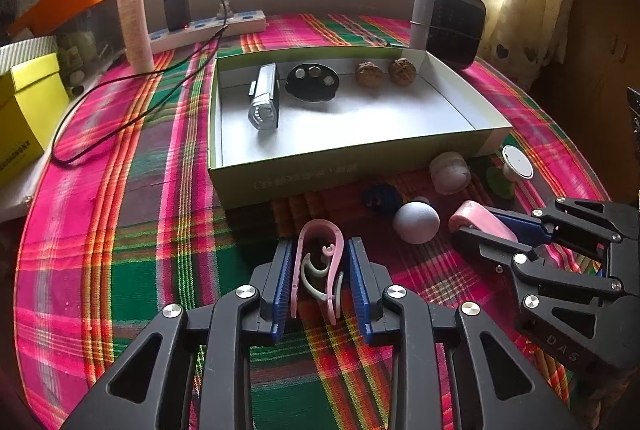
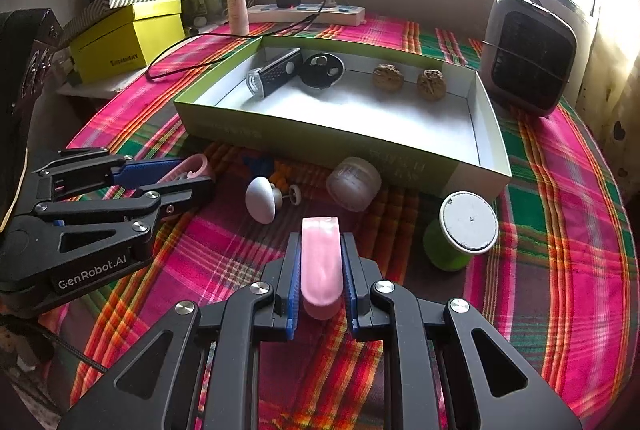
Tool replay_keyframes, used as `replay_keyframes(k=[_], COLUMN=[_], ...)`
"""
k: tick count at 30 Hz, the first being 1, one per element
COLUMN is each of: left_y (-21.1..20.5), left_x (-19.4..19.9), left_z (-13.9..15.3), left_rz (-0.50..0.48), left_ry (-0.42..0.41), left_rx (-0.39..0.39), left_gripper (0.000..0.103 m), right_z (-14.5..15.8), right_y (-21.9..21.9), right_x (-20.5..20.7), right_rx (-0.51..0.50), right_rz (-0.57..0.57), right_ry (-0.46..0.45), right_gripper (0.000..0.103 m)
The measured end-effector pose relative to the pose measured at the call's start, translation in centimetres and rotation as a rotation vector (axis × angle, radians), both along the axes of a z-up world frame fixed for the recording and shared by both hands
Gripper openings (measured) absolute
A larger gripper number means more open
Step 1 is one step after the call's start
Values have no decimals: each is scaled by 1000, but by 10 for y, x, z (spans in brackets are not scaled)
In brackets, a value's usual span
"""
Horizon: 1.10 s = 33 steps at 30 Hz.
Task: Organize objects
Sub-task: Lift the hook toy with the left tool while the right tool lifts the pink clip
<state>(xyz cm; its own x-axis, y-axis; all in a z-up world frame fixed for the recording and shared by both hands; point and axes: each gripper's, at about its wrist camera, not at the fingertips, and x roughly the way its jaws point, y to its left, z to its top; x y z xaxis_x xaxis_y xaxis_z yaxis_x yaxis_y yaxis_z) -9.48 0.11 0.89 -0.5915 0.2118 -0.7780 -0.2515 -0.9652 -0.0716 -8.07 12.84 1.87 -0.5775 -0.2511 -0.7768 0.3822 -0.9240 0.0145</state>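
Pink clip point(image 1: 318, 266) is sitting between the blue pads point(image 1: 282, 284) of the left gripper point(image 1: 320, 286) at lower centre of the left view; small gaps are showing on both sides, so the fingers are standing released around it. Right gripper point(image 2: 321, 270) is clenching a pink tape roll point(image 2: 321, 262) at lower centre of its view. Beyond both, a grey knob point(image 2: 262, 200), a clear jar point(image 2: 354, 182) and a green spool point(image 2: 460, 234) are lying on the plaid cloth point(image 2: 560, 190) before the open box point(image 2: 320, 144).

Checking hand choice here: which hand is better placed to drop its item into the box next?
Probably right. The right gripper is shut on the pink roll, firmly pinched. The left gripper has the pink clip between fingers with slight gaps, so its hold looks loose.
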Motion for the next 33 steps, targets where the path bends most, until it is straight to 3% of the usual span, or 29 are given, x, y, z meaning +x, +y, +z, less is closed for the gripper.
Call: replay_keyframes(k=[33], left_y=[-1], left_x=[6], left_z=[13], left_rz=[7], left_ry=[31], left_rx=[10], left_gripper=[22], right_z=[13], right_y=[-1], right_x=[3], right_rx=[-61], right_rz=[1], right_ry=[9], right_gripper=[19])
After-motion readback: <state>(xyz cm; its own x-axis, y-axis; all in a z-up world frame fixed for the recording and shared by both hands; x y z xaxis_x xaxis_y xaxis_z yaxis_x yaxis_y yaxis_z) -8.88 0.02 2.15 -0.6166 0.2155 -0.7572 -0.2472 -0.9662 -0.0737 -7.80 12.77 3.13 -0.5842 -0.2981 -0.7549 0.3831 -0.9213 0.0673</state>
